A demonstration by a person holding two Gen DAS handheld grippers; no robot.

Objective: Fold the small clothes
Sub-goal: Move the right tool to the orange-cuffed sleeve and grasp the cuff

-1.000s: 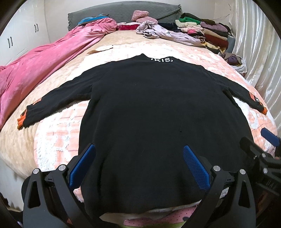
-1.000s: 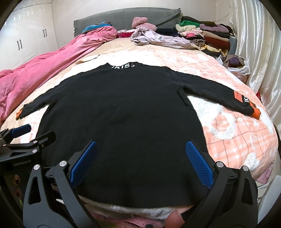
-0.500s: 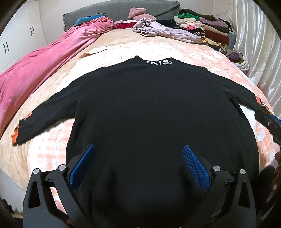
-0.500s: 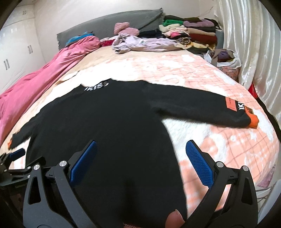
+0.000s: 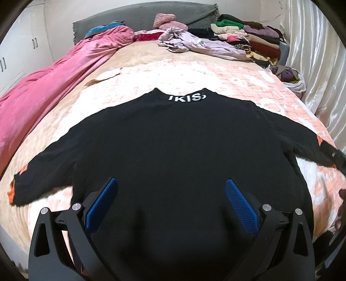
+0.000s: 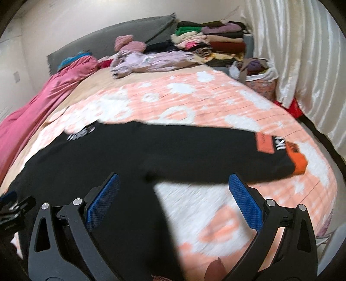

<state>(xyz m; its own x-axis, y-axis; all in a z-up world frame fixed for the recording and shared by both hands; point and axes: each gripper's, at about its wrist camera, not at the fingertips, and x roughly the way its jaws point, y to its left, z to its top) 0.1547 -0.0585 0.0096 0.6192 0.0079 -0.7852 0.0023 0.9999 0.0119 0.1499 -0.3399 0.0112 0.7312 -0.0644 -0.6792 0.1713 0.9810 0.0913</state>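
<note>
My left gripper [image 5: 170, 205] and right gripper [image 6: 173, 203] both stand spread wide, holding nothing. The black knit long-sleeved sweater [image 5: 173, 151] lies flat on the pink-and-white patterned bedspread [image 6: 194, 101]. Risk: pinching bedspread along with the orange-cuffed sleeve [image 6: 216, 155] would drag both. The collar lettering reads "KIS"; the sleeve patch is unreadable.

a wide bed [image 5: 237, 73] fills the room, spread with a peach-and-white checked blanket [image 6: 194, 103]. a grey headboard [image 5: 138, 15] stands against the pale back wall [image 5: 58, 21]. white cupboard doors [image 5: 19, 49] line the left side; shiny cream curtains [image 6: 302, 54] hang on the right. a pink duvet [image 5: 54, 80] is bunched along the left edge.
</note>
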